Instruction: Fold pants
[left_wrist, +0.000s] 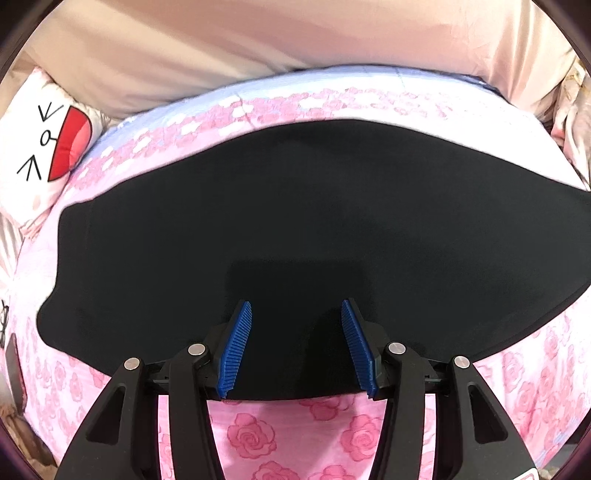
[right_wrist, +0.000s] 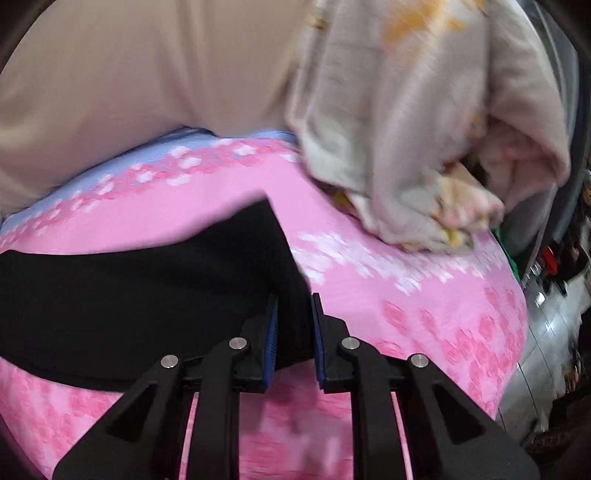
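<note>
Lying flat on a pink rose-print bedsheet (left_wrist: 255, 439), the black pants (left_wrist: 280, 229) spread wide from left to right, with one curved edge toward the far side and a straight edge at the near side. Left gripper (left_wrist: 296, 314) hovers over the near edge of the pants, jaws apart, blue pads (left_wrist: 236, 347) clear of the cloth with nothing between them. Right gripper (right_wrist: 294, 306) is at the right end of the pants (right_wrist: 122, 295); its jaws stand narrow with a fold of black fabric between them. View is motion-blurred, so the pads appear to press the fabric, but contact is not certain. A beige headboard or wall cover (left_wrist: 207, 48) runs along the far side. A white cushion with a red mouth drawing (left_wrist: 48, 147) sits at far left. A crumpled pale blanket (right_wrist: 417, 122) lies on the bed at far right, well apart from the pants.
</note>
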